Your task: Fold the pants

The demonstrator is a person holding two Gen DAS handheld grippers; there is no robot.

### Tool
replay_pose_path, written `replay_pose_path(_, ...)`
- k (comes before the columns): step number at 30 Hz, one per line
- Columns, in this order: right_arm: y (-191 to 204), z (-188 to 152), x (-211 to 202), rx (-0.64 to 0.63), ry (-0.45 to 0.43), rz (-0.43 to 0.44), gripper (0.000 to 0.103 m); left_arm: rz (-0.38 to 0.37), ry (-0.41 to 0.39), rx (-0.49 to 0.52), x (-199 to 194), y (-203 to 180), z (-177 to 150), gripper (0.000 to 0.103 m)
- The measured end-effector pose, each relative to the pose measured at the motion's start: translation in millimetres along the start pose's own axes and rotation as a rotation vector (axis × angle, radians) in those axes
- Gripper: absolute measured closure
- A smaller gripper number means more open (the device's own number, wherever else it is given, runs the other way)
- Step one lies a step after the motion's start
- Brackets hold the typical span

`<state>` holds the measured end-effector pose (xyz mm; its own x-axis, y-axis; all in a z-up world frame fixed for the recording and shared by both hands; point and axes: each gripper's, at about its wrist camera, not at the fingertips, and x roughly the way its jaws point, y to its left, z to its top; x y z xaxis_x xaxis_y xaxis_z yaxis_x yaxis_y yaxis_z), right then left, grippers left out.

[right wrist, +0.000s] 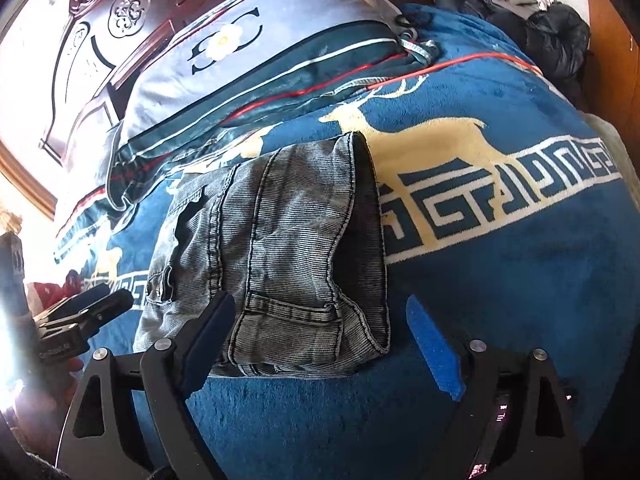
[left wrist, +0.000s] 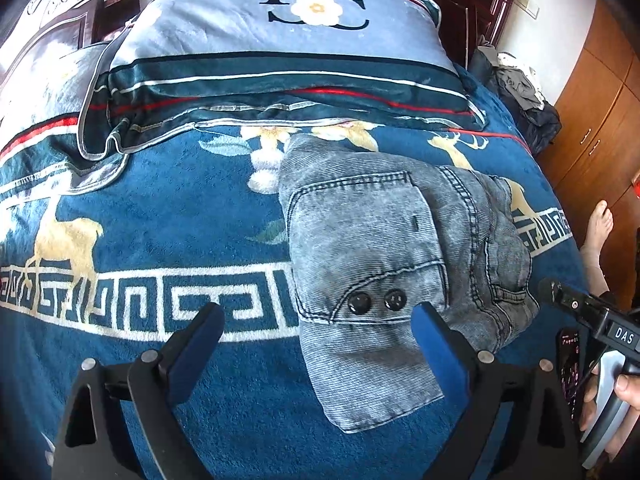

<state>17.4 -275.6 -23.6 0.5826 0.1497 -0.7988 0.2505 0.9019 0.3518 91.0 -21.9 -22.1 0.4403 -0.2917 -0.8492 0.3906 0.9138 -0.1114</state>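
Both claws, left (left wrist: pixel 318 324) and right (right wrist: pixel 320 316), gaped empty over folded grey pants (left wrist: pixel 384 248) on the blue deer-print blanket (left wrist: pixel 168 208); a pillow (left wrist: pixel 280 40) lay behind.

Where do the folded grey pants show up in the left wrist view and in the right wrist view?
Left wrist view: the pants lie right of centre on the blue blanket, pocket buttons facing the camera.
Right wrist view: the pants sit centre-left, just ahead of the open right hand-held gripper.
Shared landmark: the pillow with a white flower behind the pants.
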Motion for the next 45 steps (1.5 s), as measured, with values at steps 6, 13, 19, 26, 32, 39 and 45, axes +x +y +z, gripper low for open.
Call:
replay_pose_path(6,-0.9,-1.2,9.0,0.002,0.025,-0.005,0.012,-0.026,0.019,-0.024,6.4,5.6,2.3,0.007)
replay_pose_path(13,-7.6,-4.3,14.4,0.023,0.039,-0.001,0.01,-0.061,0.039,-0.072,13.9,11.4,2.8,0.007)
replay_pose_path(19,-14.2,-6.8,13.4,0.034,0.014,-0.022,0.008,-0.092,0.059,-0.138,22.8,21.0,2.5,0.007)
replay_pose_path(26,-21.4,-8.8,19.1,0.056,0.02,0.003,0.008,-0.115,0.083,-0.182,33.0,25.9,0.6,0.007)
replay_pose_path(32,-39.4,-10.8,29.6,0.146,0.044,0.052,0.008,-0.132,0.1,-0.227,44.3,31.7,6.5,0.007)
replay_pose_path(39,-54.5,-8.1,33.9,0.243,0.038,0.162,0.007,-0.155,0.118,-0.267,57.5,34.8,19.8,0.007)
replay_pose_path(45,-48.0,-8.4,41.2,0.233,0.06,0.229,0.008,-0.181,0.141,-0.292,70.2,37.0,26.9,0.007)
